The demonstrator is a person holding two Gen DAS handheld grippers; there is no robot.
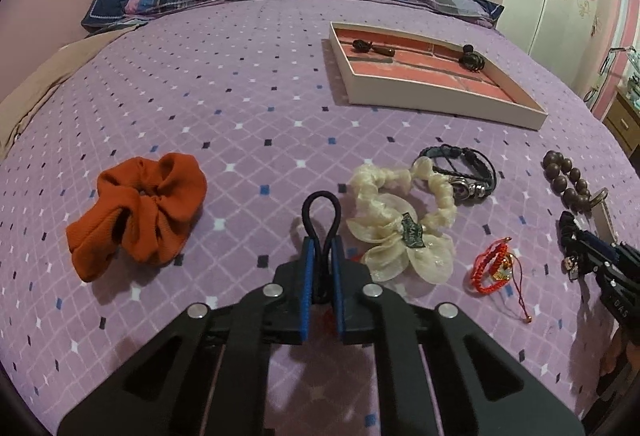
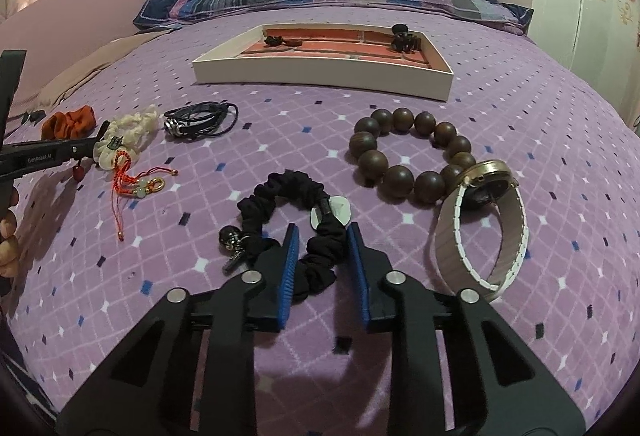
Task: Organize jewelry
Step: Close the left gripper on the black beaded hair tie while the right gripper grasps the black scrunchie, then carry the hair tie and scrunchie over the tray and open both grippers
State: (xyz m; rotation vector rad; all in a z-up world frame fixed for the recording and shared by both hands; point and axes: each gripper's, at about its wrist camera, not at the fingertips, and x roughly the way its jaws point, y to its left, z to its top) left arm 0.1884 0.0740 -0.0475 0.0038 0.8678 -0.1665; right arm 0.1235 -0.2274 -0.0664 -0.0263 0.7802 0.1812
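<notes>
The bead bracelet (image 1: 566, 177) at three o'clock is half cut off by the left view's edge; the tray's (image 2: 320, 77) near wall hides its front compartments.

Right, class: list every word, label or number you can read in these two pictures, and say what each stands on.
"GenRobot.AI": on the side of the left gripper, in the right wrist view.
Letters on the right gripper, in the left wrist view: too blurred to read.
Print on the green tag of the cream scrunchie: too blurred to read.
</notes>
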